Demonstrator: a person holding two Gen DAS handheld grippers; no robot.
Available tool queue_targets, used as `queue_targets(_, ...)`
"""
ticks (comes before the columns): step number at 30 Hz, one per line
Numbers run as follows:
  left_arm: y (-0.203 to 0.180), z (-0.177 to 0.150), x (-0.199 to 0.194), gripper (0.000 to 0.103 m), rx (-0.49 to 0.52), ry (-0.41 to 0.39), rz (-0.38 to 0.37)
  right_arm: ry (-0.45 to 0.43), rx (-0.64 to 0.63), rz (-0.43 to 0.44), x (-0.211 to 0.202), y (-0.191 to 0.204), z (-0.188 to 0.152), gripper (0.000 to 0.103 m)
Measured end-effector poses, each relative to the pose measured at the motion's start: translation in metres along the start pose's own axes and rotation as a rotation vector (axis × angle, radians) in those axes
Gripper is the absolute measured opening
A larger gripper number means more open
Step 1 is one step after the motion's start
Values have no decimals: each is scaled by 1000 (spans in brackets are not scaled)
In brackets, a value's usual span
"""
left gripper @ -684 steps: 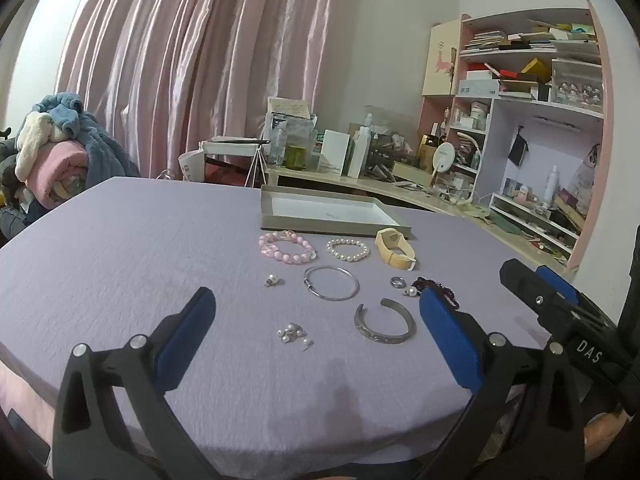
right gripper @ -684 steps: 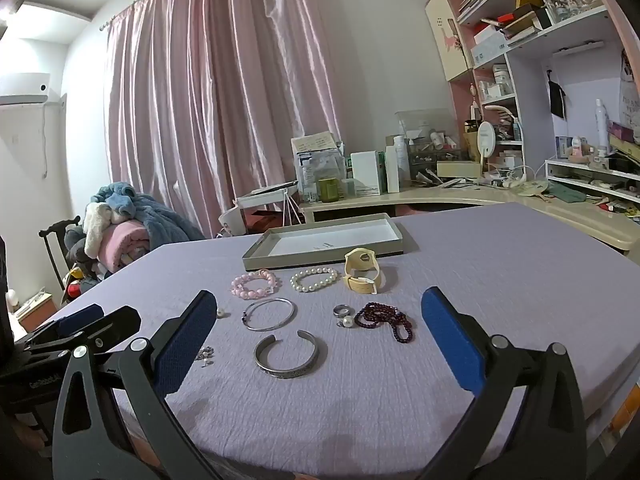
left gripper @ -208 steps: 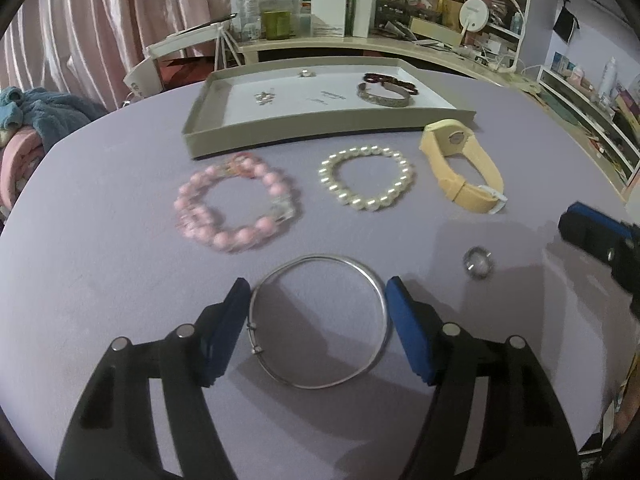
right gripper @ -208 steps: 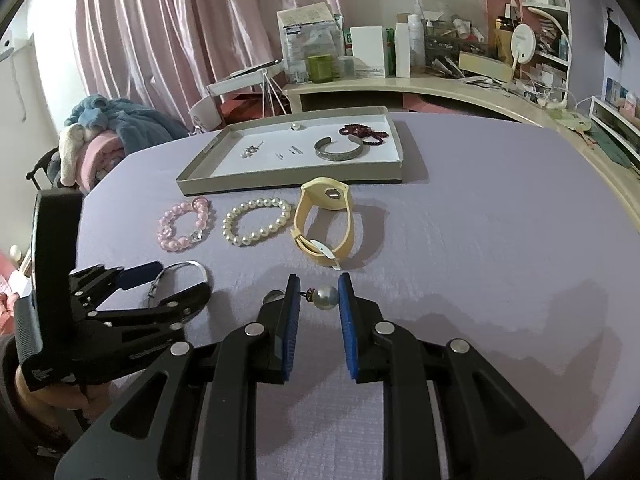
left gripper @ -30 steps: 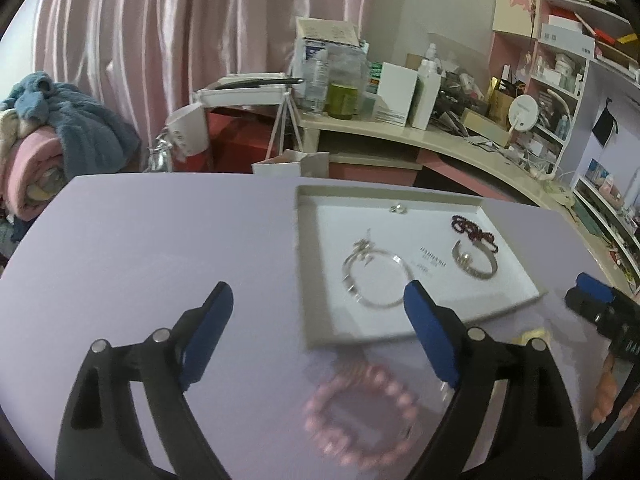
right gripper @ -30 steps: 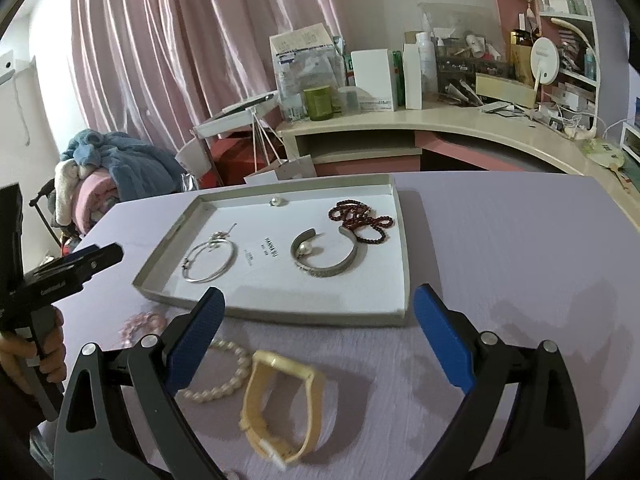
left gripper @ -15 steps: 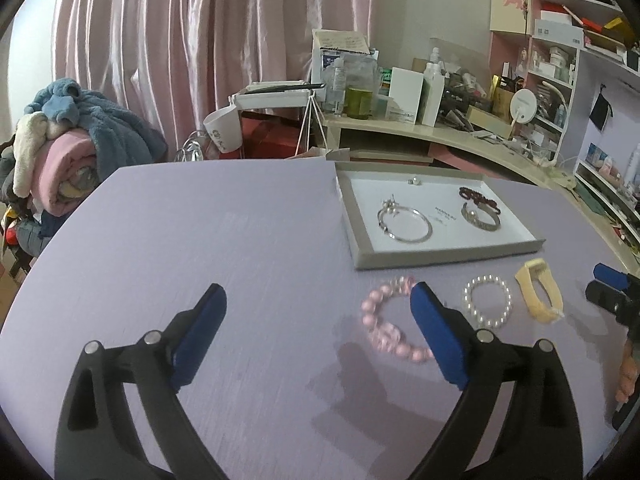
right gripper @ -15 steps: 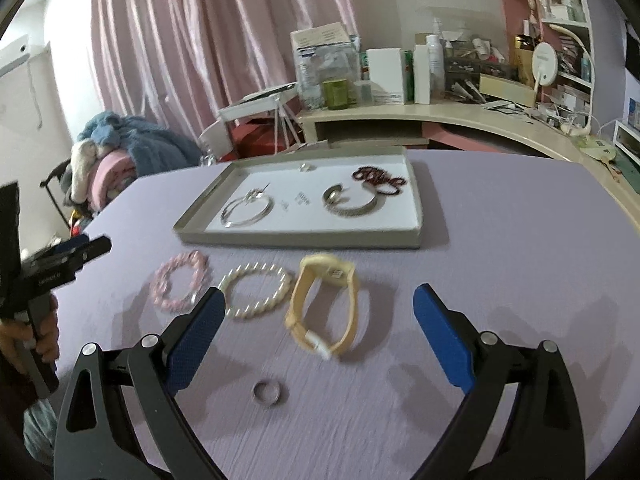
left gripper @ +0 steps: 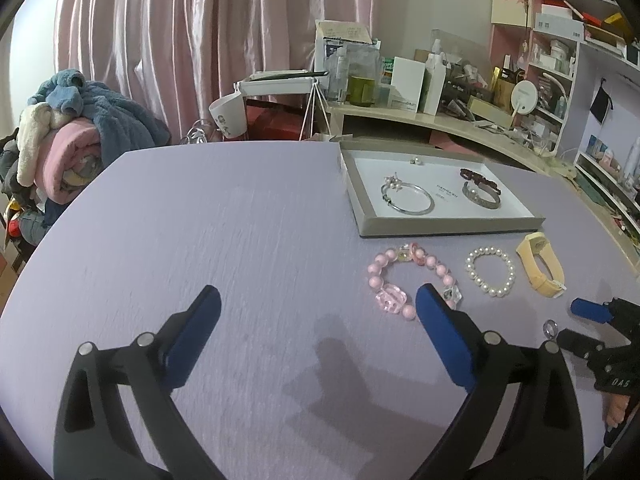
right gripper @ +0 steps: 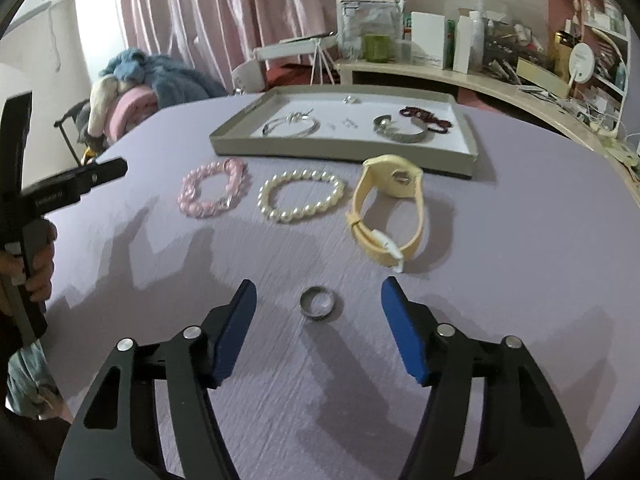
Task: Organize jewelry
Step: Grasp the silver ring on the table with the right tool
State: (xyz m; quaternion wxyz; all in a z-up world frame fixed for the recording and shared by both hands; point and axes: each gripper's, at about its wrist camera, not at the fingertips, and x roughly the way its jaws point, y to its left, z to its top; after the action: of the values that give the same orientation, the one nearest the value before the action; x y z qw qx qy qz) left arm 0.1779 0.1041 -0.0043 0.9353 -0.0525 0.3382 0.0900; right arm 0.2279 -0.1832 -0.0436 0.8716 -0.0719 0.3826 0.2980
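A small silver ring [right gripper: 317,303] lies flat on the purple table, between the blue pads of my right gripper [right gripper: 317,282]. Its jaws are closing, and neither pad touches the ring. Beyond it lie a pink bead bracelet [right gripper: 191,200], a pearl bracelet [right gripper: 292,216] and a yellow watch band [right gripper: 394,176]. The grey tray [right gripper: 320,151] behind them holds a silver bangle, a cuff and dark red beads. My left gripper [left gripper: 318,288] hovers over bare table left of the pink bracelet [left gripper: 390,300], its jaws opening with nothing between them.
A curved desk [left gripper: 460,126] crowded with bottles and boxes runs behind the table. Shelves [left gripper: 560,52] stand at the right, and a heap of blankets [left gripper: 76,132] is at the left. A hand [right gripper: 38,268] holds the left gripper at the table's left edge.
My right gripper has dropped low and forward over the ring, and its jaws have narrowed around it. My left gripper has drawn back from the tray, with its jaws a little wider.
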Motion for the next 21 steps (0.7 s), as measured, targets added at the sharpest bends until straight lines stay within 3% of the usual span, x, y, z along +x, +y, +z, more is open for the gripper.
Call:
queue_targets(16, -2, 0, 7, 98, 4, 25, -3, 72, -32, -53, 15, 7, 2, 41)
queue_targets(20, -4, -2, 10, 98, 13, 33, -9, 71, -53, -68, 15, 11, 2, 23)
queue_targets(21, -5, -2, 10, 98, 15, 36, -10, 71, -55, -71, 15, 11, 2, 23)
